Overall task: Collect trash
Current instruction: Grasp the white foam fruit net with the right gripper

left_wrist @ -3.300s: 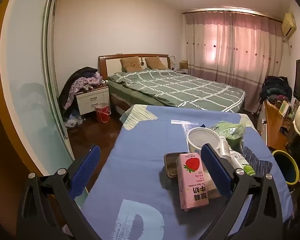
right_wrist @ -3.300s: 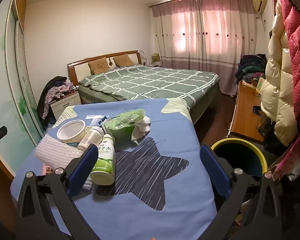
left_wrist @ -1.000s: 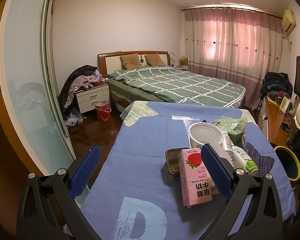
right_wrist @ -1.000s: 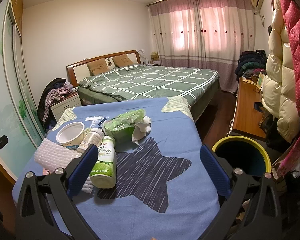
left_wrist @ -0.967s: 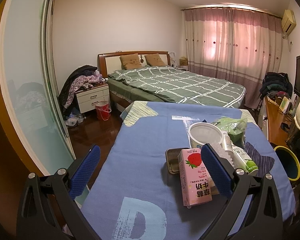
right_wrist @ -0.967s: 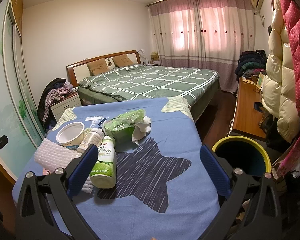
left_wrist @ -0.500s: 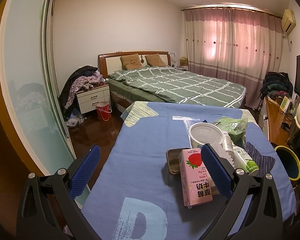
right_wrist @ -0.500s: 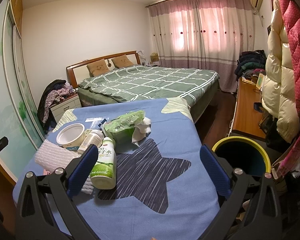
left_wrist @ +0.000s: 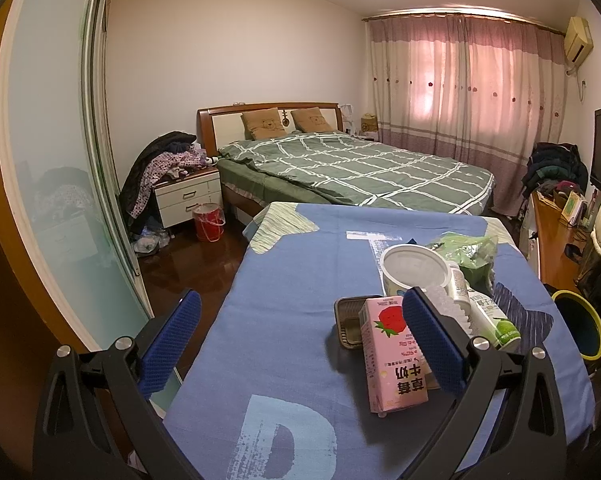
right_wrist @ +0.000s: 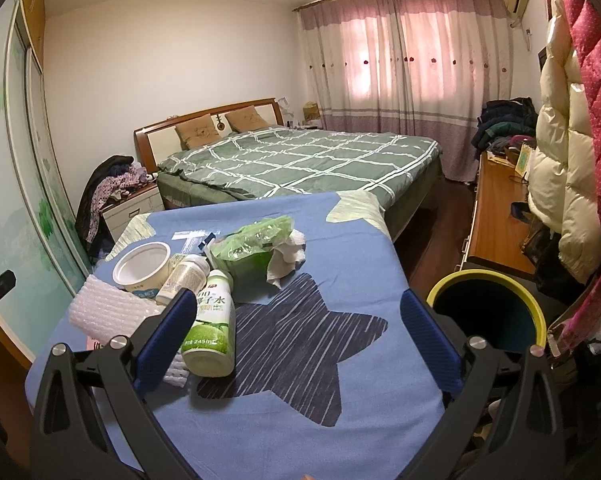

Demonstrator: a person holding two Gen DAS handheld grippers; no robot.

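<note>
Trash lies on a blue-clothed table [left_wrist: 284, 280]: a pink strawberry milk carton [left_wrist: 392, 354], a dark tray [left_wrist: 346, 322], a white bowl [left_wrist: 414, 270], a green-and-white bottle [right_wrist: 212, 322], a small white bottle [right_wrist: 184, 276], bubble wrap [right_wrist: 108, 312], a green plastic bag [right_wrist: 256, 240] and crumpled tissue [right_wrist: 286, 260]. My left gripper [left_wrist: 300, 340] is open, held above the table's near edge with the carton by its right finger. My right gripper [right_wrist: 296, 338] is open over the star print, the green bottle beside its left finger. A yellow-rimmed bin [right_wrist: 486, 312] stands right of the table.
A bed with a green checked cover [left_wrist: 352, 168] lies beyond the table. A nightstand piled with clothes [left_wrist: 180, 188] and a red bucket [left_wrist: 208, 220] are at the left by a sliding glass door. A wooden desk [right_wrist: 496, 216] and hanging coats [right_wrist: 568, 160] line the right side.
Both views have shifted only slightly; the grippers stay open and the trash has not moved.
</note>
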